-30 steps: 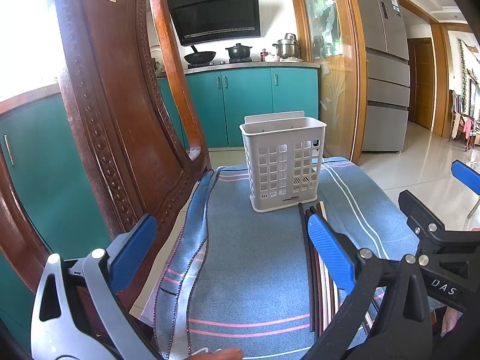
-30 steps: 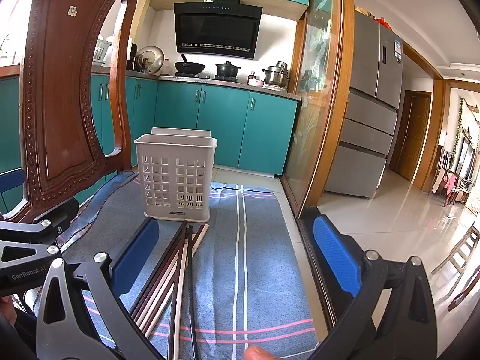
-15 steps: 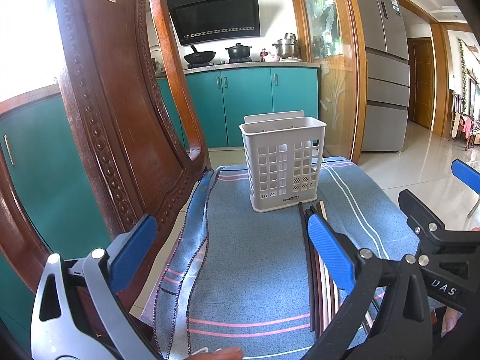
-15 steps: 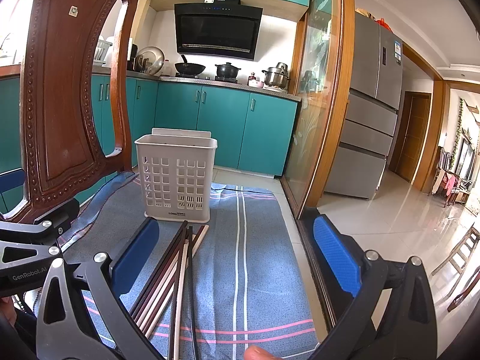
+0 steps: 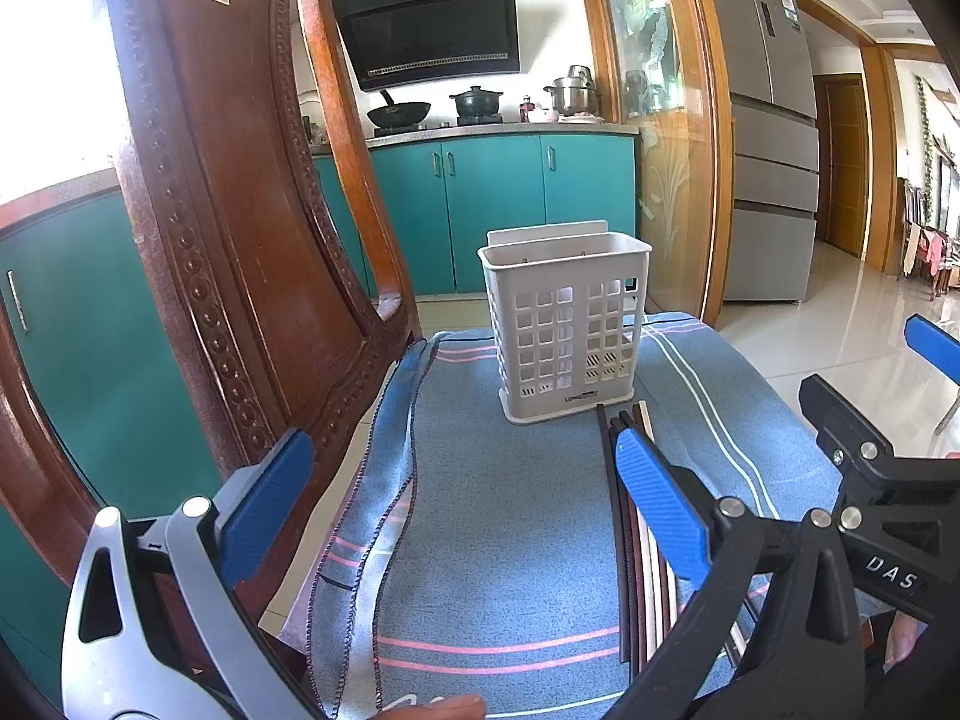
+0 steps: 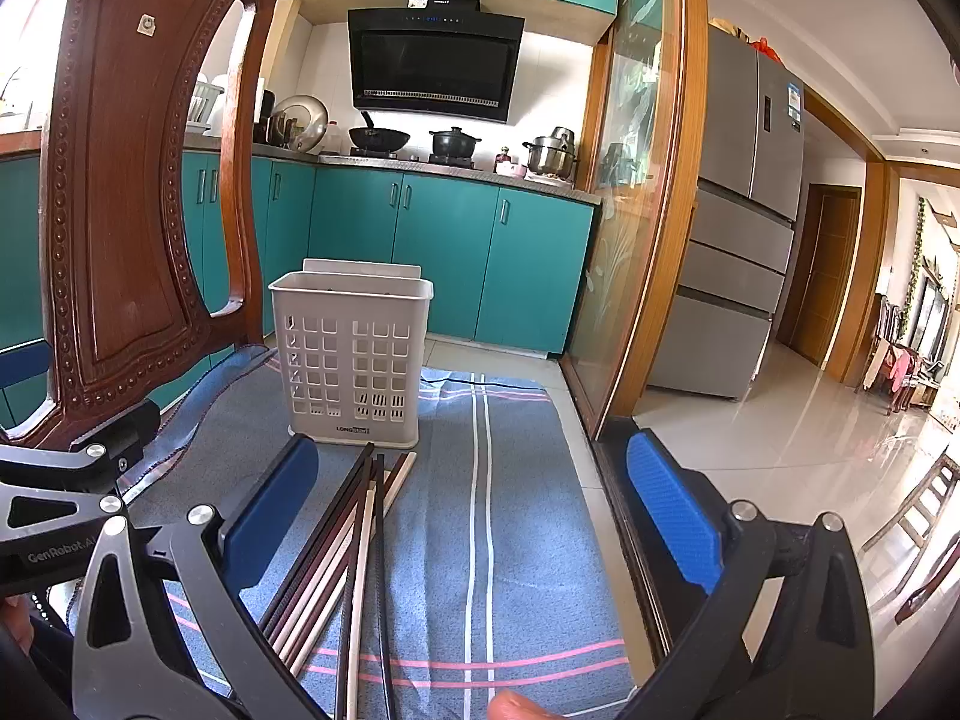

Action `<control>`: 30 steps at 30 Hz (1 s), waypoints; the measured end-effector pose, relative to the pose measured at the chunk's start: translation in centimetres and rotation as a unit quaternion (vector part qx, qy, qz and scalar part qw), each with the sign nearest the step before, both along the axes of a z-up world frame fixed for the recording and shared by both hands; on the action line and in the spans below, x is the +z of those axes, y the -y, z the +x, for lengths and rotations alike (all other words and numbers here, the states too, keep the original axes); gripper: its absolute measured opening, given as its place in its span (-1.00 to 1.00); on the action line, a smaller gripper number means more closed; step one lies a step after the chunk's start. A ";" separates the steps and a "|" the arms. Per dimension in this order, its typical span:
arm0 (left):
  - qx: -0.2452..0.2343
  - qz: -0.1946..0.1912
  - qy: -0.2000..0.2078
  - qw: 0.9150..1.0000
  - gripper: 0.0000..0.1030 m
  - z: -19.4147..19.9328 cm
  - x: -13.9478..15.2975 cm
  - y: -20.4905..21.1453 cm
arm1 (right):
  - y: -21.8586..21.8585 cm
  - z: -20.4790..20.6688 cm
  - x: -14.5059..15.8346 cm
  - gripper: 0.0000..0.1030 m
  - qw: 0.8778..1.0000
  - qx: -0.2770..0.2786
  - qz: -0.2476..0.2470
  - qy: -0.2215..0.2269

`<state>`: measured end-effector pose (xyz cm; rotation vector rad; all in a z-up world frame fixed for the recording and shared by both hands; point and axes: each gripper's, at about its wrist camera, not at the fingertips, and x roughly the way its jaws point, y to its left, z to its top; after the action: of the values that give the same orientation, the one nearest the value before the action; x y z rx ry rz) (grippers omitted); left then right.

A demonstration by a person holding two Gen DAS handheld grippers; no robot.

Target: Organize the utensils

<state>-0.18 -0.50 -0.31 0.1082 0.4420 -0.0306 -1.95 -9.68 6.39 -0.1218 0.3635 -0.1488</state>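
A white slotted utensil basket [image 5: 567, 330] is standing upright toward the far edge of the blue striped cloth [image 5: 510, 510] that is covering the seat. A bundle of chopsticks [image 6: 354, 546], dark, reddish and pale ones together, is lying flat on the cloth just in front of the basket, their far tips reaching almost to its base and the sticks fanning slightly toward the near edge.

The left gripper [image 5: 462, 516] is hovering above the cloth with its fingers released and spread wide, gripping nothing. Its right blue pad [image 5: 657, 507] is hanging over the chopsticks, which are running beneath it and out past its inner side; the left pad is sitting over by the carved wooden chair back [image 5: 240, 240] along the cloth's left edge.

The right gripper [image 6: 474, 522] is likewise gaping open and holding nothing. In its view the chopsticks are lying just inside its left finger [image 6: 270, 510], crossing beneath that pad, while the right finger is hanging out beyond the cloth's right edge. Part of the left gripper's black frame is showing at the lower left of this view.
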 end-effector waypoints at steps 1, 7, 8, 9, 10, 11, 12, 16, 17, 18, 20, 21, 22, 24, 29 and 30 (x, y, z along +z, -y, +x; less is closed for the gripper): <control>0.000 0.001 0.000 1.000 0.94 -0.1 0.0 0.0 | 0.0 0.0 0.0 0.95 1.000 0.000 0.000 0.000; 0.001 0.000 0.000 1.000 0.94 -0.1 -0.1 0.0 | 0.0 0.0 0.2 0.95 1.000 0.000 -0.001 0.002; 0.001 0.000 0.000 1.000 0.94 -0.2 -0.1 0.1 | 0.0 0.0 0.2 0.95 1.000 0.000 -0.001 0.002; 0.000 0.000 0.000 1.000 0.94 -0.2 -0.1 0.0 | 0.0 -0.1 0.2 0.95 1.000 0.000 -0.001 0.002; 0.000 0.000 0.000 1.000 0.94 -0.2 -0.1 0.0 | 0.0 0.0 0.2 0.95 1.000 0.000 -0.001 0.002; 0.000 0.000 0.000 1.000 0.94 -0.3 -0.1 0.1 | 0.0 -0.1 0.2 0.95 1.000 0.000 -0.001 0.002; 0.000 0.000 0.000 1.000 0.94 -0.3 -0.1 0.0 | 0.0 -0.1 0.2 0.95 1.000 0.000 -0.001 0.002; 0.001 -0.001 -0.001 1.000 0.94 -0.3 -0.1 0.1 | 0.1 -0.1 0.3 0.95 1.000 0.000 0.000 0.002; 0.000 -0.001 -0.001 1.000 0.94 -0.2 0.0 0.0 | 0.1 -0.1 0.3 0.95 1.000 0.000 0.000 0.003; 0.001 0.000 0.000 1.000 0.94 -0.2 0.0 0.0 | 0.1 -0.3 0.4 0.95 1.000 -0.001 0.000 0.003; 0.000 -0.001 -0.001 1.000 0.94 -0.2 0.0 0.0 | 0.2 -0.3 0.4 0.95 1.000 -0.001 -0.001 0.003; 0.001 -0.001 -0.001 1.000 0.94 -0.2 0.0 0.0 | 0.2 -0.3 0.4 0.95 1.000 0.000 -0.001 0.004; 0.001 -0.001 -0.001 1.000 0.94 -0.3 0.0 0.0 | 0.1 -0.3 0.3 0.95 1.000 0.000 -0.001 0.004; 0.001 -0.001 -0.001 1.000 0.94 -0.2 0.0 0.0 | 0.1 -0.3 0.3 0.95 1.000 0.000 -0.001 0.003; 0.000 0.000 -0.001 1.000 0.94 -0.3 0.0 0.0 | 0.1 -0.3 0.3 0.95 1.000 -0.001 -0.001 0.004; 0.000 0.000 -0.001 1.000 0.94 -0.2 0.0 0.0 | 0.1 -0.2 0.3 0.95 1.000 -0.001 -0.001 0.003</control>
<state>-0.42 -0.48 -0.34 0.1073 0.4434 -0.0299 -2.18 -9.82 6.71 -0.1226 0.3569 -0.1508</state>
